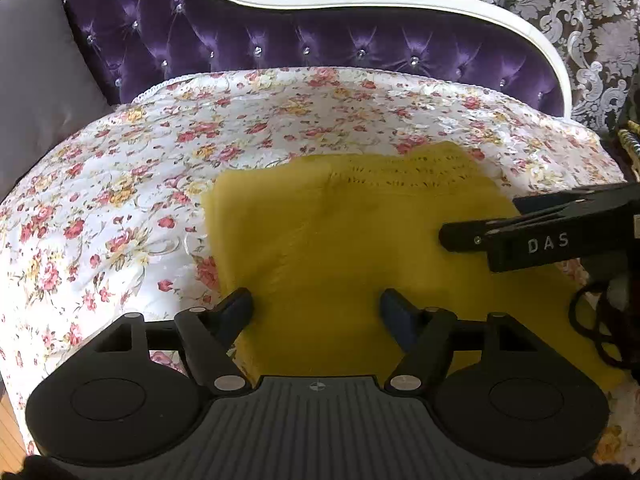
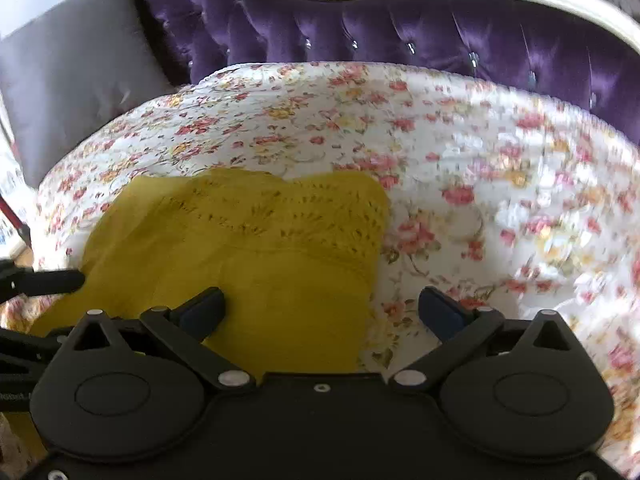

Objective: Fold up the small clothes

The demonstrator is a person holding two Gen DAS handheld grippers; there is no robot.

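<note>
A mustard-yellow knitted garment (image 1: 360,232) lies folded flat on the floral bedspread (image 1: 120,184); its lacy knit band runs along the far edge. It also shows in the right wrist view (image 2: 248,256). My left gripper (image 1: 316,306) is open and empty, its fingers low over the garment's near left part. My right gripper (image 2: 322,308) is open and empty, straddling the garment's right edge. The right gripper's fingers (image 1: 480,234) reach in from the right over the garment in the left wrist view. The left gripper's finger (image 2: 52,280) shows at the left edge.
A purple tufted headboard (image 1: 320,44) with a white frame stands behind the bed. A grey pillow (image 1: 36,80) leans at the far left. Patterned curtains (image 1: 580,20) hang at the back right. Black cables (image 1: 600,320) hang at the right.
</note>
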